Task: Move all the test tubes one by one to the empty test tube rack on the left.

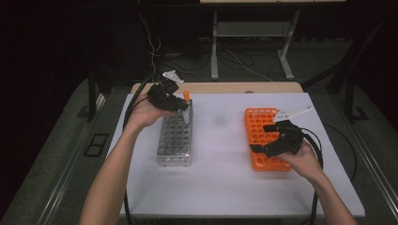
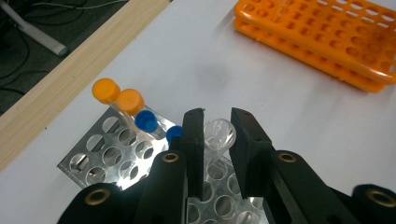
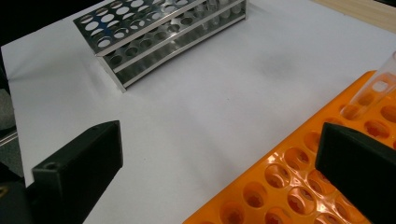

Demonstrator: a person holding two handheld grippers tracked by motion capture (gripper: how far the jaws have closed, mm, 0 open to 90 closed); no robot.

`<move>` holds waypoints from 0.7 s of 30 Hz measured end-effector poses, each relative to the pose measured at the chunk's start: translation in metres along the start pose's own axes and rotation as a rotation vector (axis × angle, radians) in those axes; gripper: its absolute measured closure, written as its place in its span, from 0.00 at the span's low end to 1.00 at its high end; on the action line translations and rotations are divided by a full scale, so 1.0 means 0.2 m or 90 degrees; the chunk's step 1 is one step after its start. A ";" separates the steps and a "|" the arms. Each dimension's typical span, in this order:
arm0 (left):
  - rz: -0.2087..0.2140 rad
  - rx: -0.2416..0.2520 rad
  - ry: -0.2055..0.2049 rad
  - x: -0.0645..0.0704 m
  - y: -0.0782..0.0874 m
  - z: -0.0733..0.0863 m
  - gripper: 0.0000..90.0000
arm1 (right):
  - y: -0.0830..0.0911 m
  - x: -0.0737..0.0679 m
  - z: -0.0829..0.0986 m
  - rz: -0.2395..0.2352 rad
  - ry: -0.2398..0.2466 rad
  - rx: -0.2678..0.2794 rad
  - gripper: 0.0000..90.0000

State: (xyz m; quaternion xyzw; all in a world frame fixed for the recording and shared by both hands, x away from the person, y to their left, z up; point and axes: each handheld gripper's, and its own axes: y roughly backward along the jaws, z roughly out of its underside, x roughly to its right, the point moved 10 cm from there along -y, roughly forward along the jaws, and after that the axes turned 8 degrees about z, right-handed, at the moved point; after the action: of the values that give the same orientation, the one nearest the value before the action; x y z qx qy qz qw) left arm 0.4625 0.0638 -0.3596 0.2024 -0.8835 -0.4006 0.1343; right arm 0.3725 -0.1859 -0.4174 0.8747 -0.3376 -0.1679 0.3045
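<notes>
Currently your left gripper (image 2: 217,135) pinches a clear uncapped tube (image 2: 219,134) between its jaws, over the far end of the metal rack (image 1: 175,139), just beside capped tubes (image 2: 126,100). Your right gripper (image 3: 219,172) hangs spread wide over the orange rack (image 1: 265,140); bare white table (image 1: 220,154) between the racks leaves room to cross.

Metal rack (image 1: 175,138) left on table (image 1: 220,178), plastic rack (image 1: 264,136) right, well apart

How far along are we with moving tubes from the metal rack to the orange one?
Done: one clear tube stands in the orange rack. In hand: the left gripper brackets an uncapped tube at the metal rack. Left: four capped tubes. The right gripper is open.
</notes>
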 end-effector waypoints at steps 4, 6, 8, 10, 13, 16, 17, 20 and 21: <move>-0.005 -0.008 0.000 -0.02 -0.03 0.01 0.83 | -0.01 0.02 0.00 0.000 -0.001 -0.001 0.00; -0.005 -0.007 0.001 -0.02 -0.04 0.01 0.83 | -0.01 0.03 0.00 0.001 -0.002 -0.002 0.00; -0.002 -0.010 -0.001 -0.03 -0.06 0.01 0.83 | -0.01 0.03 0.00 0.001 -0.006 -0.003 0.00; -0.006 -0.010 0.001 -0.03 -0.07 0.02 0.83 | -0.02 0.05 0.01 0.001 -0.008 -0.003 0.00; -0.003 -0.012 0.006 -0.04 -0.09 0.03 0.83 | -0.03 0.06 0.01 0.001 -0.012 -0.005 0.00; 0.000 -0.018 0.010 -0.05 -0.11 0.06 0.83 | -0.04 0.08 0.01 0.002 -0.016 -0.006 0.00; 0.002 -0.018 0.012 -0.05 -0.12 0.06 0.83 | -0.04 0.09 0.01 0.001 -0.018 -0.007 0.00; 0.006 -0.020 0.019 -0.06 -0.14 0.08 0.83 | -0.06 0.11 0.01 0.002 -0.023 -0.009 0.00; 0.008 -0.020 0.022 -0.07 -0.14 0.09 0.83 | -0.06 0.12 0.01 0.002 -0.028 -0.009 0.00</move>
State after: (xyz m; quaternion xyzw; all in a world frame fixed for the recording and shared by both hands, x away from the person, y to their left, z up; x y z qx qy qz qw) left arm 0.4740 0.0647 -0.3934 0.2018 -0.8759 -0.4101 0.1548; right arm 0.3945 -0.1963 -0.4298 0.8681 -0.3442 -0.1889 0.3038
